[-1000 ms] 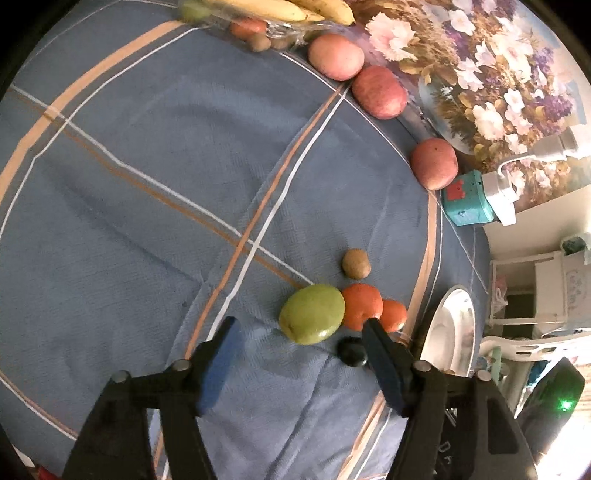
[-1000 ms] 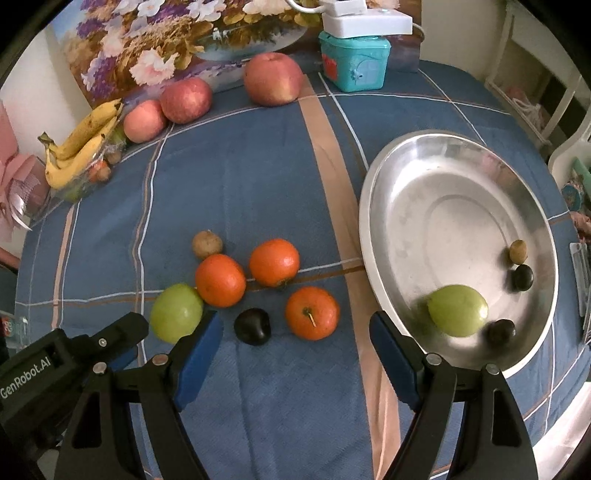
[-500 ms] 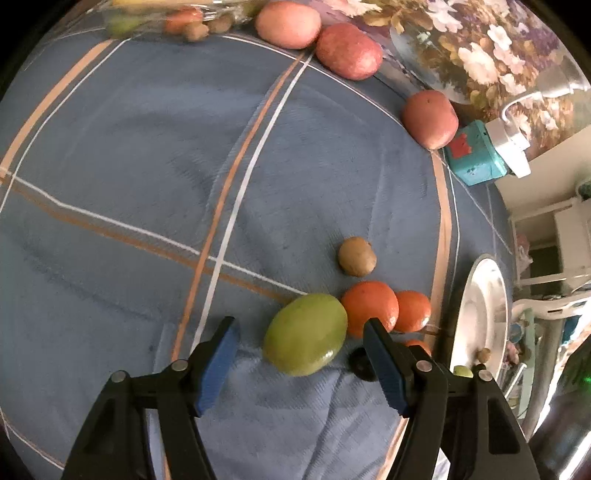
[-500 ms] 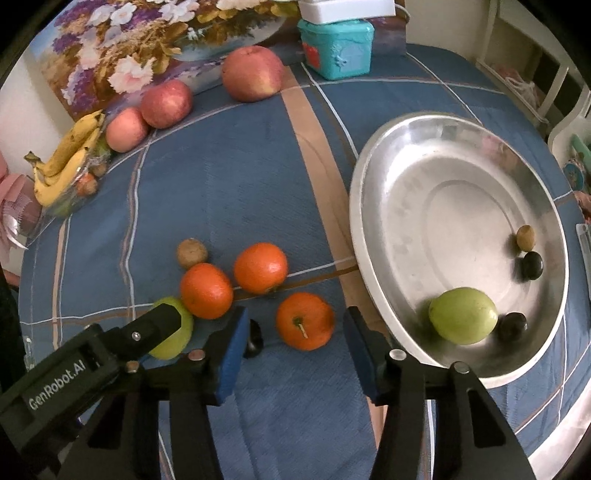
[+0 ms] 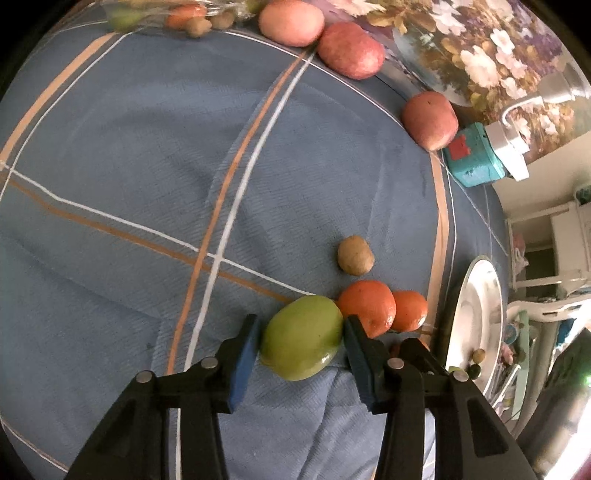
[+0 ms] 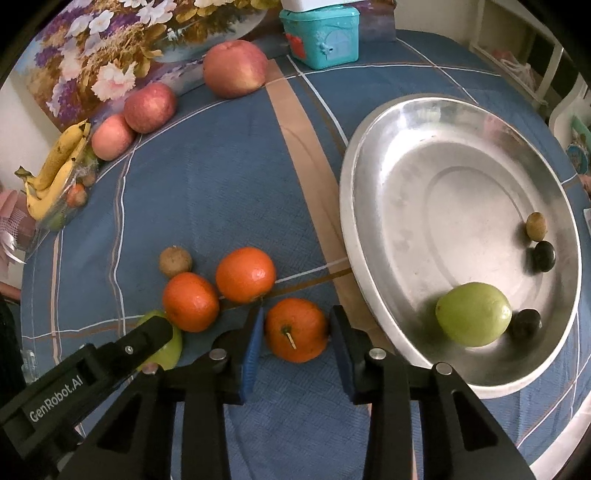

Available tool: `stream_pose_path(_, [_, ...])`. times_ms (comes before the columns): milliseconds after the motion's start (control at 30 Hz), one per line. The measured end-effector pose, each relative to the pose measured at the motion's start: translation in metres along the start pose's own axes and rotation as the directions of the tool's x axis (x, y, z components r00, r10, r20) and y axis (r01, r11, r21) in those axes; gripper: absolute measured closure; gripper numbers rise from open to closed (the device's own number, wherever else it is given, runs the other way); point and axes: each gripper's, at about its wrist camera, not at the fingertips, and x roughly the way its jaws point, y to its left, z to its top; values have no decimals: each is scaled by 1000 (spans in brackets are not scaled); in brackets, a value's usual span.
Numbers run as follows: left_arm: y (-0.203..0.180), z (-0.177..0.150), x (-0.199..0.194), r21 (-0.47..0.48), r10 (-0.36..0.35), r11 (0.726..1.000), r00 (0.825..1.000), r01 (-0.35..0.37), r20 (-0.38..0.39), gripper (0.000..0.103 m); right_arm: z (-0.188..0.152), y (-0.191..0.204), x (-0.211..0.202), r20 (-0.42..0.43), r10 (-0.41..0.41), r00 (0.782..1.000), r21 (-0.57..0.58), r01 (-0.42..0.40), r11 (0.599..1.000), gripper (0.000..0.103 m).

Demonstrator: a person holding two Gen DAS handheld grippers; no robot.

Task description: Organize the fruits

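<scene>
On the blue checked tablecloth, a green fruit [image 5: 301, 339] lies between the blue pads of my left gripper [image 5: 301, 325]. Its jaws are closing and the pads touch the fruit's sides. My right gripper [image 6: 297, 314] is closing too, and its pads press the sides of an orange [image 6: 295, 330] with a stem. Two more oranges [image 6: 245, 275] [image 6: 190, 301] and a small brown fruit [image 6: 175, 262] lie just beyond. In the right wrist view the left gripper's body covers part of the green fruit [image 6: 166, 350]. To the right, a steel plate [image 6: 347, 206] holds another green fruit [image 6: 472, 314].
The plate also holds two dark plums [image 6: 543, 256] and a small brown fruit [image 6: 535, 225]. Three apples [image 6: 234, 68], bananas [image 6: 55, 170] and a teal box [image 6: 319, 35] line the far edge against a flower picture. The table edge falls away to the right of the plate.
Both grippers came down and narrowed their jaws, the left onto the green fruit and the right onto the stemmed orange. The dark plum beside that orange is now hidden behind the right gripper.
</scene>
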Motion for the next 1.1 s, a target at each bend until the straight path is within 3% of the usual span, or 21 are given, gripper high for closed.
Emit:
stream_pose_path(433, [7,5,-50,-14,-63,998,989,66,137,54,-2,-4,-37,79,98,992,16,-99,995,66])
stream_pose_path(667, [-2,3,-62,14,-93,996,982,92,166,54,3,-9,-50,121,106,987,35,-111,993,66])
stream_pose_path(867, [-37,-7,-55,117,-106,989,982,88,156,54,8,-39,-61,154,58,986,117,-76,990,66])
stream_pose_path(967, [-63,-18,-49,188,-138,976,981,111,138,54,11,-62,-65,161,-20,987,185,-11,983,66])
stream_pose_path(1100, [-101,-34,-40,307,-170,944,977,125,127,54,13,-103,-69,162,-64,985,294,14,956,66])
